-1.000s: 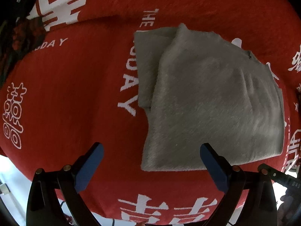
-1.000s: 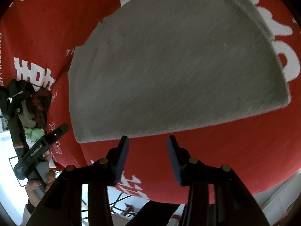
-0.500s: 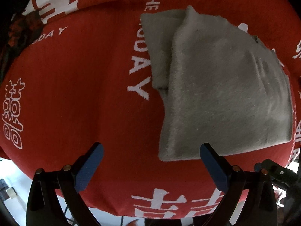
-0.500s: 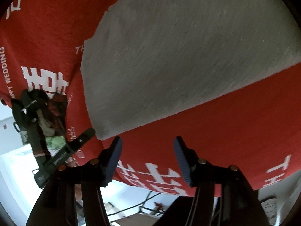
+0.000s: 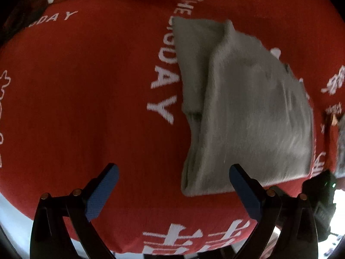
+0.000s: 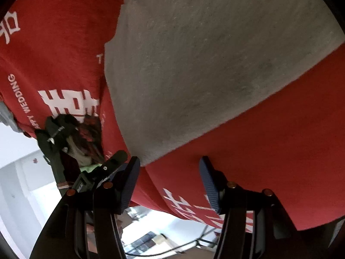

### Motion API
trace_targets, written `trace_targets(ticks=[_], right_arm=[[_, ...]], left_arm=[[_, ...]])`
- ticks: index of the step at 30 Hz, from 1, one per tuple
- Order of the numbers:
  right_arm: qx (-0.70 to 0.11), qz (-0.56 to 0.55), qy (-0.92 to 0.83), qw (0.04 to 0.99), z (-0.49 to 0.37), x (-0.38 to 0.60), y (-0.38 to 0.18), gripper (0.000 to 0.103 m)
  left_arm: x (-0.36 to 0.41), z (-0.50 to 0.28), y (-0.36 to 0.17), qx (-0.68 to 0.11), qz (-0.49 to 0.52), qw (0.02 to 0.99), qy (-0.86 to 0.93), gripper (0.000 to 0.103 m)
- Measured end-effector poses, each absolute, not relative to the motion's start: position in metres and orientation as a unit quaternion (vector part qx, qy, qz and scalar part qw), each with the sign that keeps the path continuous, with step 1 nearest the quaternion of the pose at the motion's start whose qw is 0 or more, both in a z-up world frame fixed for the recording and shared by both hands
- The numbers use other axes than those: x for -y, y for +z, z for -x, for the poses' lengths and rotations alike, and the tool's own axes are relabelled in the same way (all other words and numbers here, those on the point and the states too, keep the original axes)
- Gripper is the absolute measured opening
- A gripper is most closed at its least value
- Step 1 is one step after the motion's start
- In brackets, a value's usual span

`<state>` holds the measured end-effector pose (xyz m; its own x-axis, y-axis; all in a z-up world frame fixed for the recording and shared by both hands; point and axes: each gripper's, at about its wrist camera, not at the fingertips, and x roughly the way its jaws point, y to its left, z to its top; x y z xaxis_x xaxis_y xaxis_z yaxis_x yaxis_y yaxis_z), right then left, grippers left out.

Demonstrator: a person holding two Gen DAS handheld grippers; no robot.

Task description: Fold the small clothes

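A grey cloth (image 5: 248, 108), folded over with a narrower layer showing along its left side, lies flat on the red tablecloth (image 5: 86, 86). My left gripper (image 5: 173, 170) hangs above it, pointing steeply down and open wide. The cloth's near left corner sits just inside the right fingertip (image 5: 237, 172), untouched. In the right wrist view the same grey cloth (image 6: 204, 64) fills the upper frame. My right gripper (image 6: 169, 160) is open just short of the cloth's near corner, which lies by its left fingertip (image 6: 133, 164). Nothing is between either pair of fingers.
The red tablecloth (image 6: 280, 151) carries white lettering and hangs over the table's near edge, with pale floor below. A heap of dark clothes (image 6: 71, 133) lies at the table's left end. The other gripper's black body (image 6: 112, 161) shows past my right gripper's left finger.
Both grippers have come down closer to the cloth. The cloth slid right in the left view. The right gripper rolled, neared the cloth's near corner, and its jaws widened a little.
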<state>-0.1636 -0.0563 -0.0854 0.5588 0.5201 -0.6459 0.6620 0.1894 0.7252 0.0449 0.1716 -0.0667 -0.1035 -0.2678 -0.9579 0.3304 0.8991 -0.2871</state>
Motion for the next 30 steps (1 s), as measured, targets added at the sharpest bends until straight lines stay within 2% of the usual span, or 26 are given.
trace_targets(ticks=[10,12,13,14,20,26,30], right_arm=[[-0.401,-0.68,-0.068,0.61,0.134,0.057,-0.096,0.061],[-0.399,-0.695,-0.064,0.595,0.129,0.056,-0.101,0.049],[-0.4,-0.705,-0.061,0.583,0.127,0.056,-0.105,0.026],[-0.396,-0.713,-0.054,0.576,0.126,0.056,-0.108,0.009],[-0.369,-0.705,-0.008,0.605,0.118,0.065,-0.082,0.009],[-0.366,-0.674,0.024,0.641,0.105,0.078,-0.049,0.009],[-0.374,-0.666,0.032,0.645,0.103,0.078,-0.046,0.009]], left_arm=[[-0.173,-0.08,-0.074,-0.703,0.024,0.676,-0.219,0.102],[-0.173,-0.085,-0.075,-0.703,0.031,0.676,-0.219,0.102],[-0.173,-0.086,-0.075,-0.705,0.042,0.672,-0.223,0.102],[-0.174,-0.088,-0.076,-0.706,0.054,0.668,-0.229,0.102],[-0.159,-0.109,-0.094,-0.731,0.174,0.589,-0.297,0.102],[-0.12,-0.123,-0.105,-0.738,0.201,0.55,-0.335,0.102],[-0.081,-0.116,-0.101,-0.741,0.182,0.531,-0.368,0.102]])
